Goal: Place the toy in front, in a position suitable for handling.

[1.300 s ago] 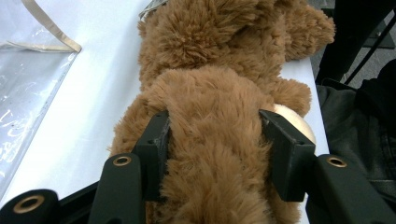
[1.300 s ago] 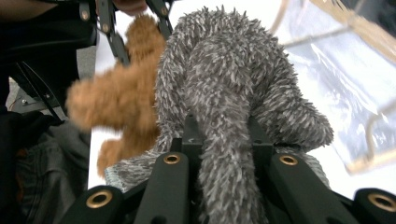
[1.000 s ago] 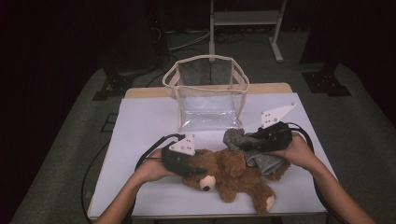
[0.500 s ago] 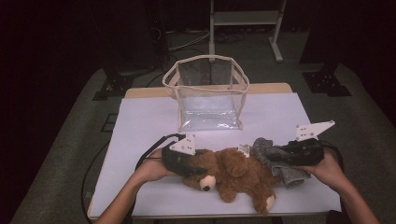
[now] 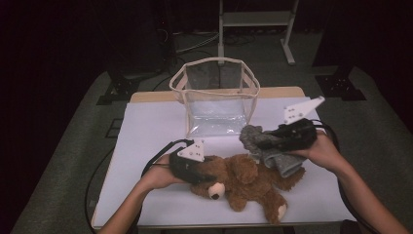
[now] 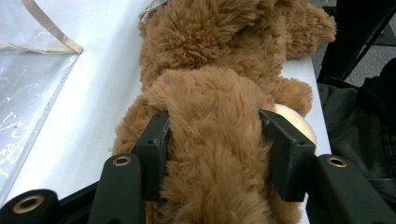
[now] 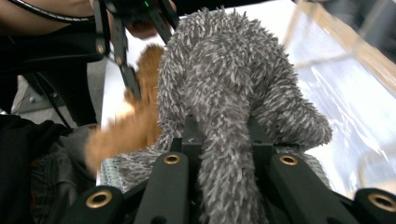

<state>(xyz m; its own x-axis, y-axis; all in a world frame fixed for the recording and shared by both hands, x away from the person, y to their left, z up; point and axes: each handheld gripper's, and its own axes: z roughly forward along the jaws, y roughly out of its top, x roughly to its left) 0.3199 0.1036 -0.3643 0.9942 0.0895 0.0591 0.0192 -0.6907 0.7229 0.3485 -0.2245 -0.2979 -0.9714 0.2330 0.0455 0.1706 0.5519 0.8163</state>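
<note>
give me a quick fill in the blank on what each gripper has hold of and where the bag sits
1. The left gripper has its fingers closed on the brown ____.
2. The right gripper is shut on a fuzzy cloth whose colour is ____.
3. The clear bag stands on the table with its mouth ____.
4. In the high view, the teddy bear lies ____ the bag than the table's near edge does.

Missing words: teddy bear; grey; open; closer to
</note>
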